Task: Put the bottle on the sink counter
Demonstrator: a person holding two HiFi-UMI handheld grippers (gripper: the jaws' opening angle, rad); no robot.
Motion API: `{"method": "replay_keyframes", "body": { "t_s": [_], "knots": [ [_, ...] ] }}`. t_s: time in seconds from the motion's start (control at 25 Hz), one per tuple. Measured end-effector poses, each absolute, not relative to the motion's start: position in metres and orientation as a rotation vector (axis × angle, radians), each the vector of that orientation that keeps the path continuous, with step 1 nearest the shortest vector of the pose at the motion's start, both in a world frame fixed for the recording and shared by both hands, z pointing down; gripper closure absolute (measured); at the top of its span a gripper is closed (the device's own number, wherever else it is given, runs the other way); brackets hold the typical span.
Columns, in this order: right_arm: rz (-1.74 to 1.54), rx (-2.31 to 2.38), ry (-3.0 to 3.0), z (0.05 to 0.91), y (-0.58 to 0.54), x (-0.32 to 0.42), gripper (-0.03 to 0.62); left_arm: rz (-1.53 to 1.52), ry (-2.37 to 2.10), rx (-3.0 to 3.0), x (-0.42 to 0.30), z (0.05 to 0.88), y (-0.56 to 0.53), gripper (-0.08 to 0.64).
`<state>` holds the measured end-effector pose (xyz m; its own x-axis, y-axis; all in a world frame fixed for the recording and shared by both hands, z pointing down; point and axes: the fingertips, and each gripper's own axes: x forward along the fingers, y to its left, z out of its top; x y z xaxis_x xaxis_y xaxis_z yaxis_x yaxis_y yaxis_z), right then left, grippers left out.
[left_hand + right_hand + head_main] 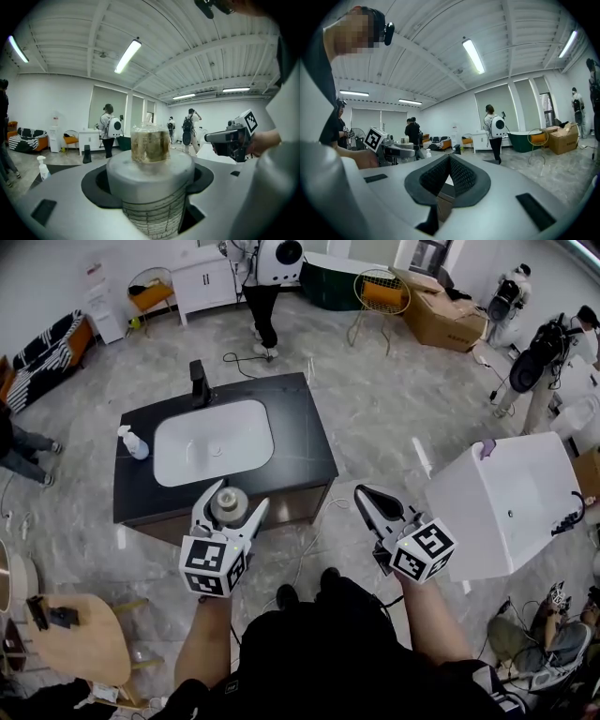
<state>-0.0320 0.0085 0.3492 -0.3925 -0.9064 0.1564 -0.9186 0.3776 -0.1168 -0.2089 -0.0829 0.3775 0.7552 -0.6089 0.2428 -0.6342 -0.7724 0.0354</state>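
At the bottom of the head view the person's two forearms reach forward, each with a marker cube. The left tongs (232, 499), lower centre-left of the frame, are clamped on the bottle (228, 505). Their own view shows both pads pressed against its ribbed clear body, under a broad grey collar and a clear top with something yellowish inside. The bottle stands upright in the grip and, seen from above, lies over the front edge of the black desk (302, 444), just below the basin. Whether its base touches the desk cannot be told. The right tongs (364, 493), lower centre-right, are closed together with nothing between the dark textured pads, and they hang over the floor just beside the desk's right front corner. Further up, the white oval basin (214, 442) fills the middle of the desk. A small spray bottle (133, 442) stands at the basin's left rim and a black faucet (199, 382) rises behind it. A large white tub (497, 512) sits at the right of the frame. At the top, a person with a white backpack (267, 277) stands on the grey floor.
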Motion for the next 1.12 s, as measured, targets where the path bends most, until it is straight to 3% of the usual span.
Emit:
{"method": "replay_keyframes", "body": {
  "t_s": [0.32, 0.84, 1.12],
  "knots": [
    [0.343, 1.662, -2.603, 0.365, -0.051, 0.014, 0.578, 0.379, -1.029, 2.823, -0.167, 0.384, -0.128, 0.218],
    [0.379, 1.277, -2.754, 0.384, -0.194, 0.147, 0.578, 0.374, -1.306, 2.589, -0.041, 0.400, -0.224, 0.218],
    [0.384, 1.078, -2.802, 0.394, -0.234, 0.160, 0.578, 0.394, -1.415, 2.490, -0.016, 0.415, -0.237, 0.218]
  ]
}}
